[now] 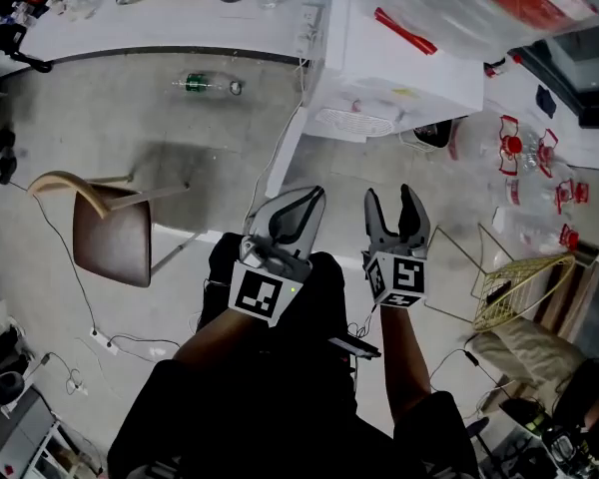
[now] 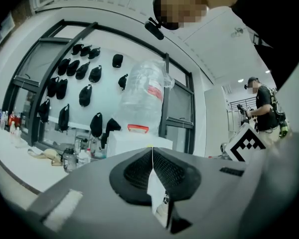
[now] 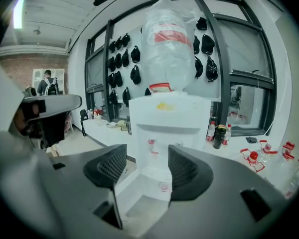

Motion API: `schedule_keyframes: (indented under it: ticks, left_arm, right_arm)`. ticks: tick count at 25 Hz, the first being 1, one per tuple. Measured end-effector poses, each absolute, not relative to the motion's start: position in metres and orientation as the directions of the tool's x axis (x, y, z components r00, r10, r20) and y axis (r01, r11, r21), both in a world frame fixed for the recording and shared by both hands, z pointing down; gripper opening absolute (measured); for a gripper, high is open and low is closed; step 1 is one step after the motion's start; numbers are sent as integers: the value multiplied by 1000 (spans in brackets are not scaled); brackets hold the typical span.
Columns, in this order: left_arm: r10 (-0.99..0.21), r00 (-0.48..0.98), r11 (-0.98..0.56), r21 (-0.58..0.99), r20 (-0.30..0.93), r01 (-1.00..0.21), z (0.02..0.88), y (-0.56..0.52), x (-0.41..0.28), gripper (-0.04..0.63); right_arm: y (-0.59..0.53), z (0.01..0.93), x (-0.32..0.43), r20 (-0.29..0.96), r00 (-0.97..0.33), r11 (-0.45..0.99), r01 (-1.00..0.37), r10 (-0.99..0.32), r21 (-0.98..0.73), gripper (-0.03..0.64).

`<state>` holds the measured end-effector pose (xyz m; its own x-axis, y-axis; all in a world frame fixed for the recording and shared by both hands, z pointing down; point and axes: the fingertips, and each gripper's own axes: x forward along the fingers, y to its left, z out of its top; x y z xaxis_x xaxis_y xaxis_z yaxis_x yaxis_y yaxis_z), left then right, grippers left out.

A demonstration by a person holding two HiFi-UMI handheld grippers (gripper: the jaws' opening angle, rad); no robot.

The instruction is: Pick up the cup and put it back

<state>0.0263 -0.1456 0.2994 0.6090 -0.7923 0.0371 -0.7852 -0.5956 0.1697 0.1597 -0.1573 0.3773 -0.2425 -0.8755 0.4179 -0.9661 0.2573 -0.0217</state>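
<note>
The pink cup point(image 3: 163, 187) sits far ahead on the water dispenser point(image 3: 164, 118), well apart from the spread, empty right gripper point(image 3: 147, 158); the left gripper point(image 2: 152, 151) is pressed together.

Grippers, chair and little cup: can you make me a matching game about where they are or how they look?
Things:
1. left gripper
2. right gripper
3. chair
4. cup

Places and states:
A. stands on the tray of the water dispenser
B. jaws apart, holding nothing
C. jaws together
D. brown, on the floor

Right pairs: 1-C, 2-B, 3-D, 4-A.
</note>
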Motion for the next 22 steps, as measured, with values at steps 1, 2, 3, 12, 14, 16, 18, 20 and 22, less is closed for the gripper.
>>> schedule_keyframes:
  ticks: [1,2,3,12,14,16,18,20,22]
  left_arm:
    - [-790,611,-599,163,38,-784,317,-151,29,8]
    - [-788,615,-603,151,42,-783,335,-156,32,8]
    - [-785,618,-608,135,48,-782,353,-162,34,8]
    - [-774,633,-628,145,-9,-765,486,-196,46,8]
    - [-762,647,-643,139,-23,-753,510,-200,52,8]
    - [-751,659,-658,119,-38,-744,530,-208,56,8]
    - [-751,656,-660,106,-74,-743,542,-216,60,8]
    - [-753,650,-658,92,-98,-748,552,-218,62,8]
    - [-754,649,-657,84,-100,-750,561,-217,65,8]
  right_arm:
    - [-160,395,163,416,-243,259,-966,-877,-18,252]
    - [-163,412,165,415,-241,257,-966,-877,-17,252]
    - [-166,428,167,414,-237,253,-967,-879,-17,252]
    - [-185,563,179,373,-219,232,-973,-901,-10,252]
    - [-190,594,183,364,-213,228,-974,-907,-2,252]
    - [-200,622,188,347,-209,224,-975,-914,3,252]
    - [-209,645,191,325,-209,222,-975,-922,3,253]
    - [-213,664,192,309,-217,229,-973,-926,3,255]
    - [-216,679,190,297,-227,239,-971,-928,6,255]
